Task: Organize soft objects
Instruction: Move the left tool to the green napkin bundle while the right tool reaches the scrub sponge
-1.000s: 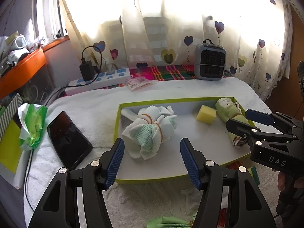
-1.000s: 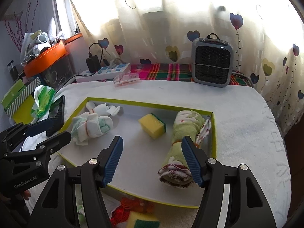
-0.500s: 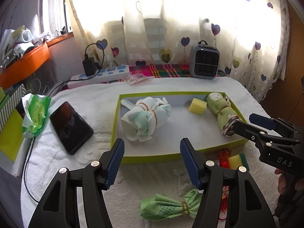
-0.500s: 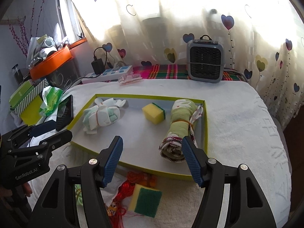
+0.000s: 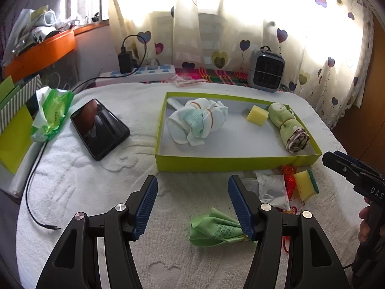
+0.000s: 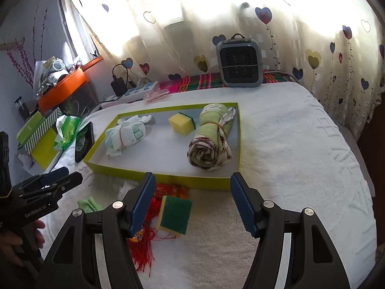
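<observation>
A lime-green shallow box (image 5: 228, 162) (image 6: 168, 177) sits on the white towel-covered table. Inside lie a white sock bundle (image 5: 199, 122) (image 6: 126, 136), a yellow sponge (image 5: 257, 115) (image 6: 181, 123) and a rolled green towel (image 5: 288, 127) (image 6: 211, 137). In front of the box lie a green cloth (image 5: 214, 231) (image 6: 90, 204), a yellow-green sponge (image 5: 306, 184) (image 6: 174, 215), red tassel string (image 6: 144, 248) and a clear plastic bag (image 5: 272, 187). My left gripper (image 5: 192, 204) is open and empty above the towel near the green cloth. My right gripper (image 6: 190, 202) is open and empty over the yellow-green sponge.
A black phone (image 5: 99, 127) and a green wipes pack (image 5: 51, 115) lie left of the box. A grey heater (image 5: 266, 71) (image 6: 238, 63), a power strip (image 5: 142, 73) and an orange shelf (image 5: 41, 53) stand at the back. A charging cable (image 5: 36, 180) trails along the left edge.
Both grippers have pulled back from over the box toward the table's front. The loose cloth, sponge and tassel in front of the box have come into view. Both stay open.
</observation>
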### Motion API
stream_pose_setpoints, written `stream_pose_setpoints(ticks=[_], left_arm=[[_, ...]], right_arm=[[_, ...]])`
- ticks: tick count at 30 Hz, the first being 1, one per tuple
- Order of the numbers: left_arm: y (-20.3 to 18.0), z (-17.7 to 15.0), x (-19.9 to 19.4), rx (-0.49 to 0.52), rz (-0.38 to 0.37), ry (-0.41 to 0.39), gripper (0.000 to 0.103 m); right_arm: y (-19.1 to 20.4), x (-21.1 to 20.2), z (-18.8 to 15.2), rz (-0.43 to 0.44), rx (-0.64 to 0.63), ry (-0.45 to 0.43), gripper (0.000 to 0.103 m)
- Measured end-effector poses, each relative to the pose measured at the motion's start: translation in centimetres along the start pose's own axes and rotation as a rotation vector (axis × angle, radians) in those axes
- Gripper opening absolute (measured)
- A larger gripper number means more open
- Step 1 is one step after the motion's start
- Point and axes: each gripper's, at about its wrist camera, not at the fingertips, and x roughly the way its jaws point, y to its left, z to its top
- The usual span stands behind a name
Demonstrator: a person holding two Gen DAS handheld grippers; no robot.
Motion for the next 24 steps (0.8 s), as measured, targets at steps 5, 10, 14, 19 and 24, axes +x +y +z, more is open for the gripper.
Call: stream_pose_setpoints(ticks=[5, 10, 14, 19, 24], left_arm=[[0.7, -1.2, 0.3, -0.015, -0.022, 0.031, 0.061], [1.4, -2.5, 0.9, -0.036, -0.040, 0.070, 0.061], [1.7, -3.2, 1.0, -0.041, -0.062, 0.091, 0.061], [2.1, -3.9, 1.3, -0.055, -0.092, 0.116, 0.061], [2.5, -4.0, 1.3, -0.076, -0.135, 0.128, 0.061]], right_arm=[[-0.2, 0.0, -1.0, 0.020, 0.014, 0.020, 0.065], [0.3, 1.0, -2.1, 0.041, 0.012, 0.072, 0.065], [0.5, 1.5, -2.3, 0.053, 0.027, 0.088, 0.065], [0.3, 2.3, -2.3, 0.080, 0.060, 0.109, 0.065], [0.6, 2.8, -2.4, 0.114, 0.061, 0.122, 0.065]])
